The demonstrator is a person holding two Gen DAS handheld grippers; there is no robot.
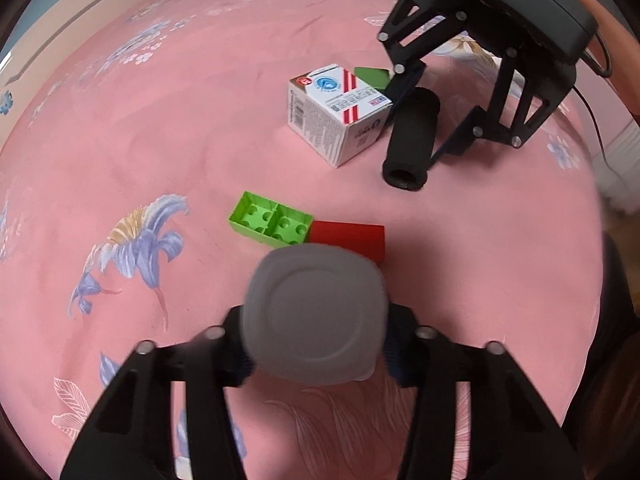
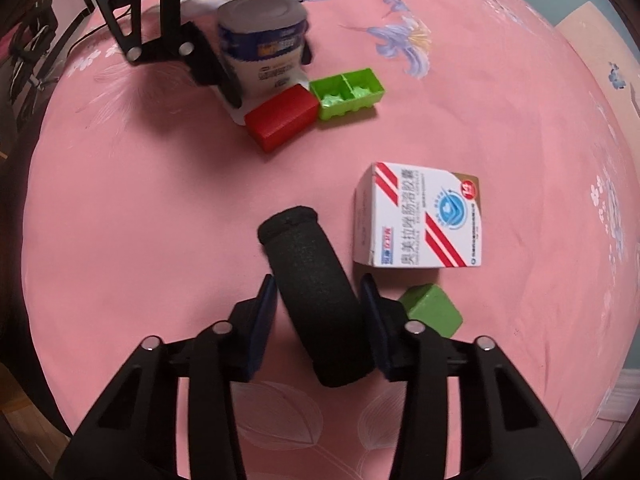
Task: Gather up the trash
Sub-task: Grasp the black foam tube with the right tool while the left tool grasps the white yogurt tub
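A pink floral bedsheet (image 1: 160, 128) covers the surface. The left gripper (image 1: 316, 344) is clamped on a white cup (image 1: 316, 316) (blue label, foil lid facing its camera), held just beside a red block (image 1: 352, 238) that touches a green open brick (image 1: 270, 224). The right gripper (image 2: 318, 312) straddles a black foam roller (image 2: 316, 300); whether its pads press it cannot be told. A medicine box (image 2: 424, 216) and green cube (image 2: 434, 310) lie nearby, mid-sheet.

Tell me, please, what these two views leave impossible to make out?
- Left wrist view: the cup's label, since only its blurred base faces the camera.
- Same view: most of the green block, behind the medicine box.
- Right wrist view: whether the right gripper's pads touch the foam tube.
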